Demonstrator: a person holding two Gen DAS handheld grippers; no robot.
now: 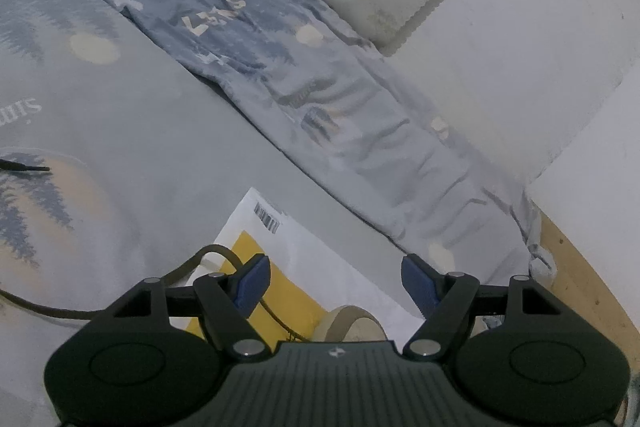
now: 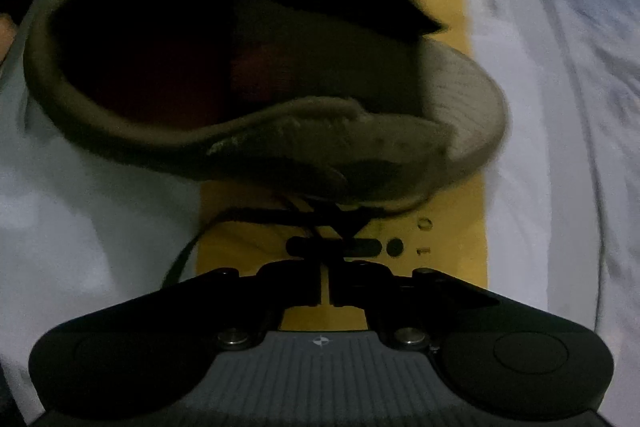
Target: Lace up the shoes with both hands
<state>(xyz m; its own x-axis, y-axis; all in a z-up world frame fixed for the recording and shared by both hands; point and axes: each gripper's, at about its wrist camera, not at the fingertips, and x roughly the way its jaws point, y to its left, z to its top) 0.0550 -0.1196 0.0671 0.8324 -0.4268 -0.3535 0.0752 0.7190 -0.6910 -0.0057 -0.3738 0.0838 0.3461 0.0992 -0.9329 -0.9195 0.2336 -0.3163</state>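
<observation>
- Ahead of your right gripper (image 2: 325, 277), the shoe (image 2: 256, 99) is motion-blurred; its interior is too dark to read.
- You can't tell whether its nearly shut fingers pinch the lace (image 2: 320, 217).

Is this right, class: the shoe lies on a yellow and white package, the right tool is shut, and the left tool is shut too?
Not quite. In the left wrist view the left tool is open, its blue fingers wide apart, gripping nothing. The rest holds: the shoe lies on the package, and the right tool is shut.

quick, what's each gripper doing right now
Left gripper: open, holding nothing.
Right gripper: shut on the dark shoelace just below the shoe.
</observation>
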